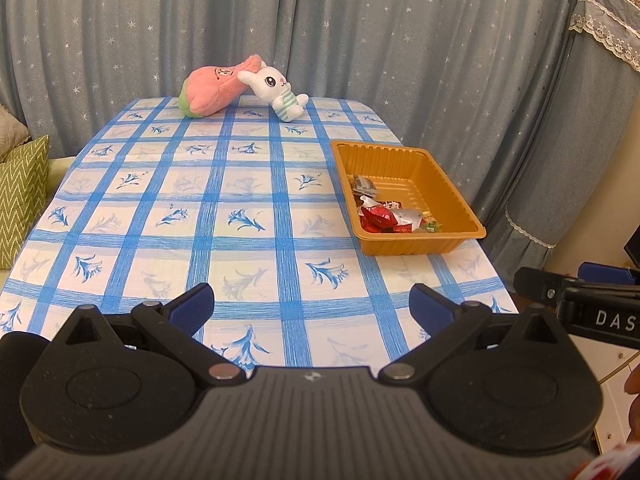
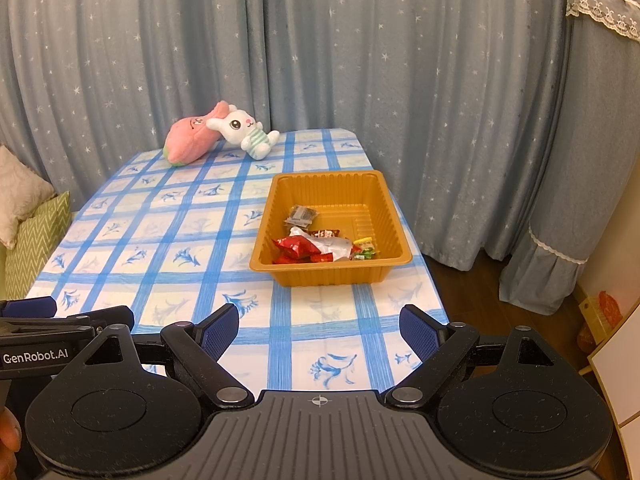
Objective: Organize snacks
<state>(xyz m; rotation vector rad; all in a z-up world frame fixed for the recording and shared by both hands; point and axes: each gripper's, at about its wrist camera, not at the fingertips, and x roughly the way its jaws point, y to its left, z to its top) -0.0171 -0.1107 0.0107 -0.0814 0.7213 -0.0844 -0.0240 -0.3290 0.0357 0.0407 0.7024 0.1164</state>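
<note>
Table [image 2: 192, 240]: covered with a blue-and-white checked cloth printed with flowers.
Tray [image 2: 280, 196]: orange plastic, ribbed walls – at 1 o'clock from the right gripper, near the table's right edge.
Snacks [image 2: 316, 246]: wrapped, red and white packets piled at the tray's near end; a dark packet [image 2: 301, 215] lies just beyond them, at 11 o'clock in the tray.
Plush toys: pink one [image 2: 188, 138] and white rabbit [image 2: 244, 130] touching, at the far end, 11 o'clock.
Left gripper [image 1: 312, 306]: jaws spread wide, nothing between the blue pads – above the near table edge.
Right gripper [image 2: 319, 330]: jaws wide apart, holding nothing.
Backdrop: grey-blue star-print curtain [image 2: 360, 60].
</note>
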